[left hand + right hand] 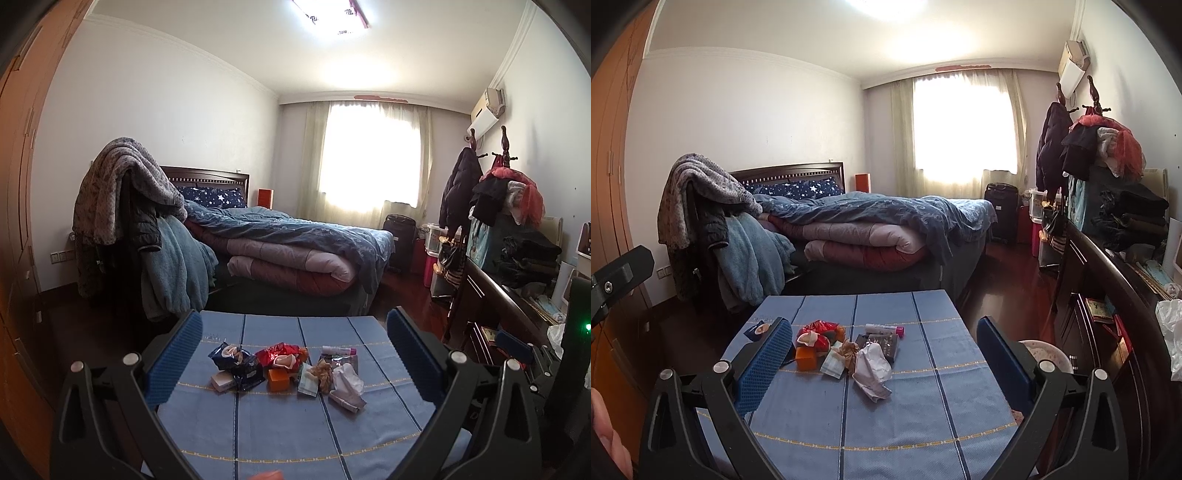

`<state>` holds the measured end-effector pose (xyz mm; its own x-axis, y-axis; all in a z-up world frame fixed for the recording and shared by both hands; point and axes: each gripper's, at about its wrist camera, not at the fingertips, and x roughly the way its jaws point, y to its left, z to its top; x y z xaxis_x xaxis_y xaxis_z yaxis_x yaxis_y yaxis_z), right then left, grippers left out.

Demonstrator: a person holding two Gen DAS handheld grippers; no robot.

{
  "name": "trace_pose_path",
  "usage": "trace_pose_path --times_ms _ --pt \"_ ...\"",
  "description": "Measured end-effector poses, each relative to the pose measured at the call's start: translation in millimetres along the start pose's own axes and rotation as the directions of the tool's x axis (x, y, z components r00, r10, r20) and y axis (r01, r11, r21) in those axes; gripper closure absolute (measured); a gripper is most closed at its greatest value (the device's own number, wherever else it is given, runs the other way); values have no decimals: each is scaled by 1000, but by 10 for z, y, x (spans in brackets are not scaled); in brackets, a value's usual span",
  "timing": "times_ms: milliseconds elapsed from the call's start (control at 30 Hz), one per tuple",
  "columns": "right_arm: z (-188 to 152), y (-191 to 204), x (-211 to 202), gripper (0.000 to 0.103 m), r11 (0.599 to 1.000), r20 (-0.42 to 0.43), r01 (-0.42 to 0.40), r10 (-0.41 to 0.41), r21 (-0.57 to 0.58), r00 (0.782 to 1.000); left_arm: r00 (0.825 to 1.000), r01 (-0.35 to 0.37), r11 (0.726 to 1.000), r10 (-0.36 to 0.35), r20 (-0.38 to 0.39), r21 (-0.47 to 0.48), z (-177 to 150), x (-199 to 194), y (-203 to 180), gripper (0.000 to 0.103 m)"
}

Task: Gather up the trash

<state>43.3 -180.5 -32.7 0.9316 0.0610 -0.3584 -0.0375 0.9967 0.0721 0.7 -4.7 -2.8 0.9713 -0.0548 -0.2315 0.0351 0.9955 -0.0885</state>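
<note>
Left gripper (295, 354): hovering above the near half of the table, jaws standing wide apart, gripping nothing. Right gripper (884, 352): likewise hovering over the table, jaws spread wide, carrying nothing.

Framing, between both pairs of blue pads, a heap of trash (286, 369) sitting near the middle of the blue striped tablecloth (280, 435). Comprising, as far as can be told: a dark blue snack wrapper (231, 356), a red wrapper (277, 352), a small orange box (277, 379), a crumpled white tissue (347, 376), a brown crumpled scrap (324, 373) and a tube with a pink cap (338, 350). Pieces touching or overlapping one another; none separated out.

Judging progress: nothing collected yet, by appearance. Whole heap remaining on the cloth, both tools unloaded. Every piece still awaiting pick-up; no bin showing with certainty in either view.

Differing between views: right wrist view revealing a pale round vessel (1047, 354) just beside the table's right edge, possibly a basin or bin, contents too unclear to call, and a white plastic bag (1172, 332) on the dark dresser (1108, 280). Left wrist view lacking the vessel, yet showing the blue snack wrapper fully, where the right view is hiding most of it behind the left-hand pad.
</note>
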Motion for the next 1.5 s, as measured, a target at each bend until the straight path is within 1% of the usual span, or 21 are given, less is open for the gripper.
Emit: trace_pose_path --times_ms 300,433,600,700,767,800,833,867,967,1000,1100,1133,1200,1233,1300,1333,1367,1400,1433,1467,1500 --pt "-42 -24 222 4 1000 -49 -3 4 4 999 999 -9 1000 9 -38 8 -47 223 25 3" --pt "-76 -43 351 4 1000 -79 -10 10 11 997 998 3 1000 -3 -60 -1 -77 351 67 3" --pt "-112 -70 511 4 1000 -108 1 1 15 994 998 12 1000 -12 -56 1 -105 428 102 3" --pt "-144 -76 603 4 1000 -122 15 -13 11 992 999 -1 1000 1 -41 3 -137 464 165 3" --pt "-173 -74 671 4 1000 -131 22 -21 9 991 999 -24 1000 24 -46 6 -176 565 238 3" --pt "-198 -80 730 4 1000 -141 26 -24 8 990 997 -42 999 42 -58 6 -203 642 283 3" --pt "-239 -88 832 4 1000 -161 27 -25 8 987 994 -67 998 67 -89 4 -254 783 355 3" --pt "-254 -85 876 4 1000 -171 27 -26 7 985 991 -77 997 76 -108 2 -287 866 395 3" --pt "-377 -68 1170 4 1000 -245 12 -9 9 970 973 -124 992 117 -200 -20 -452 1286 623 3" --pt "-405 -63 1224 4 1000 -258 8 -5 9 966 961 -150 988 138 -241 -31 -526 1494 722 3" --pt "-502 -24 1451 4 1000 -307 -9 12 9 951 938 -187 981 163 -304 -50 -679 1937 919 3" --pt "-532 -10 1526 4 1000 -321 -14 15 7 947 925 -202 978 174 -339 -48 -740 2152 987 3" --pt "-572 7 1631 4 1000 -338 -17 16 0 941 907 -213 976 182 -379 -42 -848 2448 1047 3" --pt "-591 19 1694 4 1000 -348 -17 13 -7 938 891 -223 974 191 -411 -33 -917 2638 1067 3" --pt "-614 33 1794 4 1000 -358 -17 11 -16 933 877 -225 974 192 -440 -23 -1011 2889 1092 3" --pt "-620 32 1845 4 1000 -365 -18 11 -17 931 858 -237 972 203 -471 -12 -1076 3055 1116 4" --pt "-628 28 1898 4 1000 -368 -21 14 -15 930 849 -235 972 199 -490 -12 -1126 3177 1138 4" --pt "-633 15 1922 4 1000 -369 -22 16 -13 929 843 -232 973 191 -504 -20 -1178 3282 1168 4" --pt "-642 5 1966 4 1000 -373 -23 17 -12 927 831 -237 971 192 -521 -21 -1221 3335 1164 4" --pt "-649 -2 2009 4 1000 -375 -25 19 -11 927 824 -238 971 188 -534 -27 -1256 3390 1178 4" --pt "-658 -6 2049 4 1000 -377 -27 21 -11 926 822 -230 972 172 -543 -40 -1298 3461 1202 4"
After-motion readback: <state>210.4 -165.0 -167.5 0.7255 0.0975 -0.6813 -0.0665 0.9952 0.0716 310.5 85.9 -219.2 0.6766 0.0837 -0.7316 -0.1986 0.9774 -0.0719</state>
